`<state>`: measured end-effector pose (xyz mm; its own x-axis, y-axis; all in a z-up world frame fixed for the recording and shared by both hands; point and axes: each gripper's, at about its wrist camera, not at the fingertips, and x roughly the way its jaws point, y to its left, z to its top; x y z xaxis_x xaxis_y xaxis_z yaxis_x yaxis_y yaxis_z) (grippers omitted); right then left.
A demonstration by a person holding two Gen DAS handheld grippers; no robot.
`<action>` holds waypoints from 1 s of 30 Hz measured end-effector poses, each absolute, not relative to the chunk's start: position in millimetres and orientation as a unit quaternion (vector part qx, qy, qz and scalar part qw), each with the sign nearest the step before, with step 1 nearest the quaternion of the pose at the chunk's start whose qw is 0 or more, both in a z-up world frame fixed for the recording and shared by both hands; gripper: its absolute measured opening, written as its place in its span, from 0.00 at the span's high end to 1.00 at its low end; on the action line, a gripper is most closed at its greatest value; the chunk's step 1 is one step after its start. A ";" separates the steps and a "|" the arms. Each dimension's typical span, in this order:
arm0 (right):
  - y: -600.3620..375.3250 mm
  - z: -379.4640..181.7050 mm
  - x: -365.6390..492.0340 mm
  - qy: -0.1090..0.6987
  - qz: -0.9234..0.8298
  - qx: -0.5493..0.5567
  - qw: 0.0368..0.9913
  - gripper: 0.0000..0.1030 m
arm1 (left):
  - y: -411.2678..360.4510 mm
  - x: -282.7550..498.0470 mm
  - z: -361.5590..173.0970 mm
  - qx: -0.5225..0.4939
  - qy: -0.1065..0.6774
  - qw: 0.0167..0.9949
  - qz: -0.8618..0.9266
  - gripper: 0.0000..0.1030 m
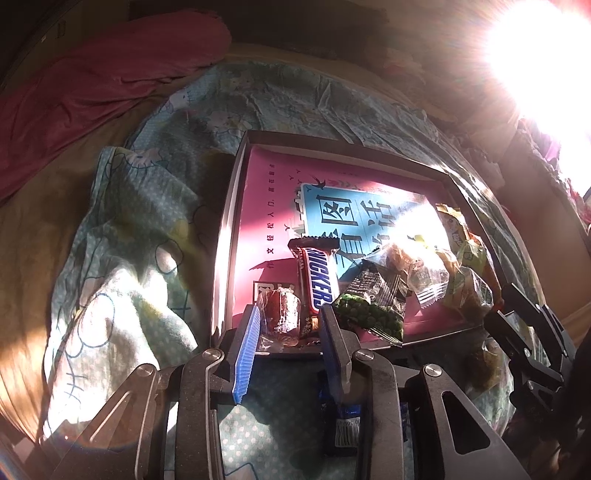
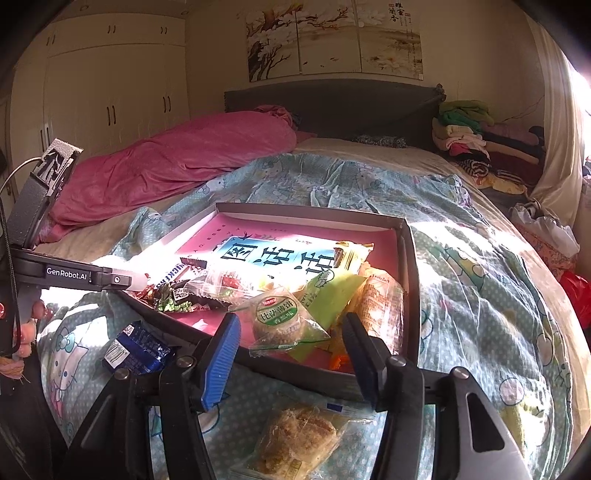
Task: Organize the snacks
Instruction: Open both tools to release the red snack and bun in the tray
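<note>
Now the left claw (image 1: pixel 288 325) loosely brackets a wrapped brown candy (image 1: pixel 279 311); the right claw (image 2: pixel 291 354) gapes empty.

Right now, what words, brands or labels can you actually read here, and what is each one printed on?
"SNICKERS": on the brown chocolate bar in the box.
"GenRobot.AI": on the black body of the left tongs.
"比萨薄饼": on the round biscuit packet.
Large Chinese characters: on the blue panel of the box's pink floor, upside down in the right view, not surely readable.
Barcode digits on the blue packet and the calligraphy on the wall painting: too small.
</note>
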<state>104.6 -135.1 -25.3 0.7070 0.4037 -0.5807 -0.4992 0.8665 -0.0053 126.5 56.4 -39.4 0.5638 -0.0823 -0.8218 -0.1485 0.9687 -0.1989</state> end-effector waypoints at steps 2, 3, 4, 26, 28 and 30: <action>-136.3 -24.5 104.7 0.293 0.244 -0.079 0.921 0.44 | 56.0 125.9 -38.9 -0.124 0.467 0.876 0.019 0.64; -136.7 -24.1 104.5 0.292 0.244 -0.079 0.921 0.44 | 56.0 125.9 -38.8 -0.124 0.466 0.876 0.019 0.63; -136.9 -23.7 104.1 0.291 0.244 -0.078 0.922 0.44 | 56.0 125.9 -38.7 -0.124 0.466 0.876 0.019 0.63; -150.2 -11.1 96.8 0.274 0.237 -0.052 0.931 0.35 | 51.1 109.5 -12.8 -0.130 0.435 0.891 -0.002 0.35; -153.6 -9.2 95.7 0.273 0.233 -0.047 0.932 0.35 | 48.7 108.4 -10.7 -0.128 0.435 0.891 -0.006 0.34; -157.2 -7.4 94.8 0.274 0.231 -0.041 0.933 0.34 | 46.1 106.5 -9.3 -0.128 0.436 0.891 -0.013 0.34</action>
<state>94.8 -157.2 -7.4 0.7434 0.4086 -0.5295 -0.4539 0.8897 0.0494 106.5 46.1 -9.3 0.6190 -0.1336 -0.7739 -0.0889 0.9672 -0.2381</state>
